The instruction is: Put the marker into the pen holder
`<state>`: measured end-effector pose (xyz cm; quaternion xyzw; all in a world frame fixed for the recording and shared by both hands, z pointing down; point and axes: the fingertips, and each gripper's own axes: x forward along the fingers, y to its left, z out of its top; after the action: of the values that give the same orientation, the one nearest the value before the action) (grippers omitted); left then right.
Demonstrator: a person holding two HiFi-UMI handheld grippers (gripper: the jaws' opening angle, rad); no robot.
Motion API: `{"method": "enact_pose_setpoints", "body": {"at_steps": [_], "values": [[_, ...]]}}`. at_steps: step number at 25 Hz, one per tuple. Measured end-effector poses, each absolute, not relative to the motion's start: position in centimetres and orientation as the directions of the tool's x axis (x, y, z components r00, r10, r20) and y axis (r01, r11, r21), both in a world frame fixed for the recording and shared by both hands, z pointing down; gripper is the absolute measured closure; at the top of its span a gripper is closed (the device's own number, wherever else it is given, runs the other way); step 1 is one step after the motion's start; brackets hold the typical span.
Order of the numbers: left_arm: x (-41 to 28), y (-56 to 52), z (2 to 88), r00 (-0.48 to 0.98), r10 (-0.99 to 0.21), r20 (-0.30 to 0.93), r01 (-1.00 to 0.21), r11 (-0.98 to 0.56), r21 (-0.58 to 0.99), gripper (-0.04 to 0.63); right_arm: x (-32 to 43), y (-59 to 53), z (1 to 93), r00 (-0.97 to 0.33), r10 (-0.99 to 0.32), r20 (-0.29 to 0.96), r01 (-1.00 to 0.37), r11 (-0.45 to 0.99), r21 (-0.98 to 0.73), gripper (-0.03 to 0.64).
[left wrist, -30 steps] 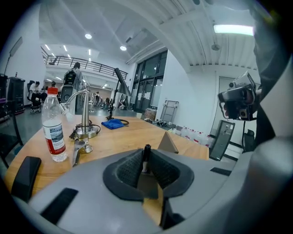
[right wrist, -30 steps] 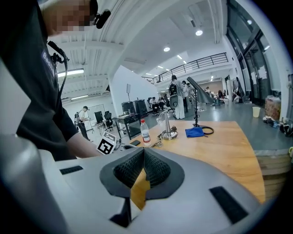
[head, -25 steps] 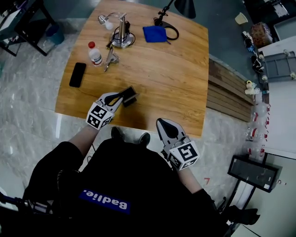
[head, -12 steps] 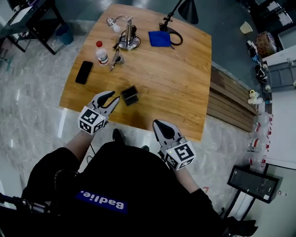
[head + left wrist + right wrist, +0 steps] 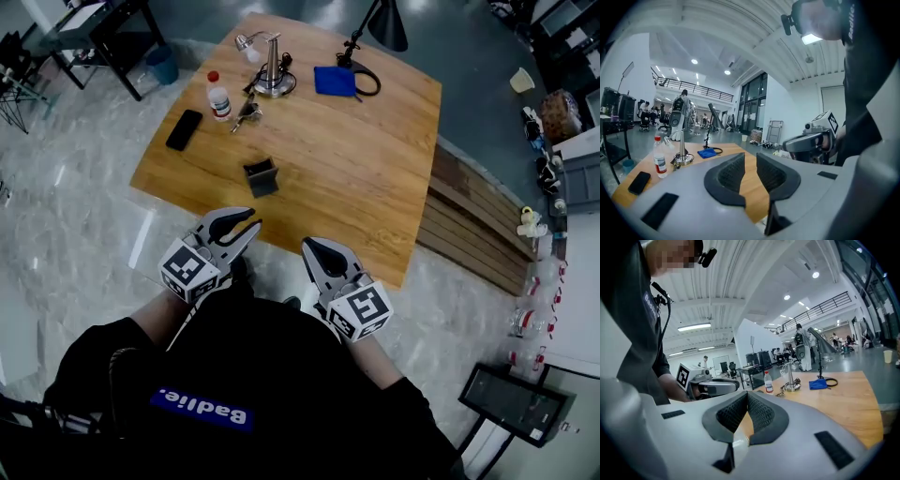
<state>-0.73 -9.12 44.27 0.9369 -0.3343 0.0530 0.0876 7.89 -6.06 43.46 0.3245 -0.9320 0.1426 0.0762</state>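
The black pen holder [image 5: 262,176] stands alone on the wooden table [image 5: 356,178], near its front edge. I cannot make out the marker from here. My left gripper [image 5: 253,222] hovers at the table's front edge, a short way nearer to me than the holder. Its jaws are apart, closing a little, and nothing is between them [image 5: 750,157]. My right gripper [image 5: 310,246] is held beside it over the front edge, shut and empty [image 5: 747,397]. Each gripper shows in the other's view: the right gripper [image 5: 806,140], the left gripper [image 5: 715,387].
At the table's far side are a water bottle [image 5: 218,96], a black phone [image 5: 184,129], keys [image 5: 247,112], a metal stand [image 5: 273,75], a blue cloth [image 5: 335,81] and a black lamp [image 5: 384,23]. A wooden bench [image 5: 469,225] runs along the right.
My left gripper has drawn back from the pen holder toward my body and its jaws have parted. The right gripper stays close to my body, still shut.
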Motion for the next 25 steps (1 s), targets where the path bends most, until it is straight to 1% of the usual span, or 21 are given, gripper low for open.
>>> {"method": "enact_pose_setpoints", "body": {"at_steps": [3, 5, 8, 13, 25], "values": [[2.4, -6.1, 42.9, 0.768, -0.619, 0.165, -0.639, -0.755, 0.144, 0.562, 8.5, -4.9, 42.8, -0.811, -0.548, 0.202, -0.583, 0.782, -0.218, 0.611], [4.3, -4.2, 42.0, 0.776, -0.608, 0.165, -0.630, -0.763, 0.149, 0.584, 8.7, -4.0, 42.2, -0.830, -0.524, 0.190, -0.556, 0.804, -0.211, 0.611], [6.0, -2.1, 40.5, 0.800, -0.579, 0.157, -0.599, -0.788, 0.144, 0.586, 9.1, -2.9, 41.1, -0.839, -0.517, 0.167, -0.543, 0.814, -0.205, 0.611], [6.6, -0.5, 39.5, 0.820, -0.552, 0.151, -0.571, -0.810, 0.138, 0.586, 9.1, -1.8, 40.1, -0.829, -0.540, 0.148, -0.559, 0.808, -0.185, 0.611], [5.4, 0.6, 39.5, 0.838, -0.524, 0.151, -0.544, -0.826, 0.150, 0.586, 7.9, -0.4, 40.7, -0.817, -0.549, 0.178, -0.576, 0.795, -0.191, 0.611]]}}
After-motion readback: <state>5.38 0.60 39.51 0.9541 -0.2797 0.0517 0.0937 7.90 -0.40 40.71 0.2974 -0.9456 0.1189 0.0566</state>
